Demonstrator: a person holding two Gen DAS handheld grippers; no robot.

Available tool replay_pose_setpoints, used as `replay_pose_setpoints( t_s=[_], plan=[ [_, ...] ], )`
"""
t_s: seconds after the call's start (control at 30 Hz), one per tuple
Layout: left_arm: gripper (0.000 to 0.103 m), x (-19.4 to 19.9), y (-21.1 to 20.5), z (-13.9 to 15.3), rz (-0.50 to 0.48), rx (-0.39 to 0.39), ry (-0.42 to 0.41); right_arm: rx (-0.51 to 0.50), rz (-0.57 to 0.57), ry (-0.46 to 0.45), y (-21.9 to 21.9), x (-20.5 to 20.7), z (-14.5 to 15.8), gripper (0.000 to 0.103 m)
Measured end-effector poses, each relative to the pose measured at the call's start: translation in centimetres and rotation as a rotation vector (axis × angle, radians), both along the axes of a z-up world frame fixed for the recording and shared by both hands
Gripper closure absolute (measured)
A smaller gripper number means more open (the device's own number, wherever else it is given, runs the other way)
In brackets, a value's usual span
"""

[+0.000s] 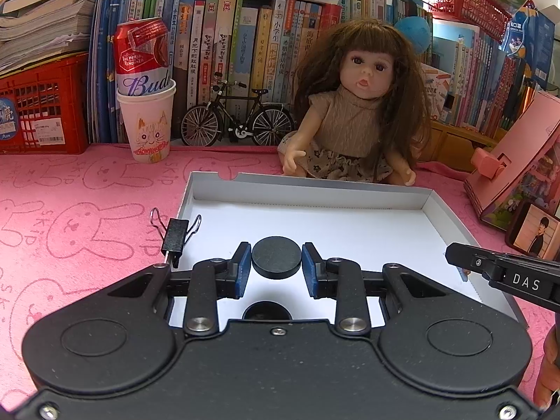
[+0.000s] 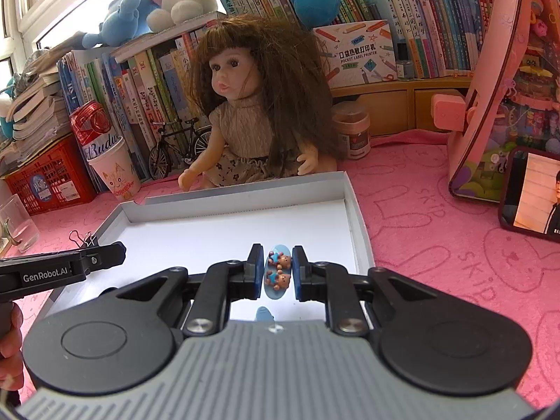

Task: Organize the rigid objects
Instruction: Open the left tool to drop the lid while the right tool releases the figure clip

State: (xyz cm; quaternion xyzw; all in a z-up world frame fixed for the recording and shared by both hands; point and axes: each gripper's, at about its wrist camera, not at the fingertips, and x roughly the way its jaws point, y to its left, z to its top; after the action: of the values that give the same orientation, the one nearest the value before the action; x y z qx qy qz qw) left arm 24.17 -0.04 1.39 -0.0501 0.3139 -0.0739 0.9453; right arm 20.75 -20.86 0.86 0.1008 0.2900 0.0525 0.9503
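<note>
My left gripper [image 1: 276,260] is shut on a black round disc [image 1: 276,257], held just above the white floor of a shallow grey-walled box lid [image 1: 308,194]. My right gripper [image 2: 277,271] is shut on a small light-blue oval clip with two brown bears [image 2: 278,269], over the right part of the same box lid [image 2: 357,217]. A black binder clip [image 1: 176,236] stands on the box's left wall, with its wire handles [image 2: 82,238] showing beside the left gripper's tip. Each gripper shows at the edge of the other's view.
A doll [image 1: 357,105] sits right behind the box. A paper cup holding a red can [image 1: 147,105] and a toy bicycle [image 1: 238,119] stand at the back left, a pink toy house [image 2: 507,105] and a phone [image 2: 532,196] on the right, and a small jar [image 2: 351,129] beside the doll.
</note>
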Motion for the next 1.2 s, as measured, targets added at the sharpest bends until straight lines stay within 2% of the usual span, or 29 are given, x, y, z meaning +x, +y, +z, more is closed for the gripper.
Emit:
replay_pose_setpoints(
  t_s=[1.03,1.2],
  plan=[
    [0.074,0.2,-0.2,-1.4,0.006,0.0,0.043,0.054,-0.003,0.065,-0.4,0.6,-1.4,0.081],
    [0.074,0.2,-0.2,-1.6,0.011,-0.002,0.056,0.062,-0.006,0.063,-0.5,0.6,-1.4,0.078]
  ],
)
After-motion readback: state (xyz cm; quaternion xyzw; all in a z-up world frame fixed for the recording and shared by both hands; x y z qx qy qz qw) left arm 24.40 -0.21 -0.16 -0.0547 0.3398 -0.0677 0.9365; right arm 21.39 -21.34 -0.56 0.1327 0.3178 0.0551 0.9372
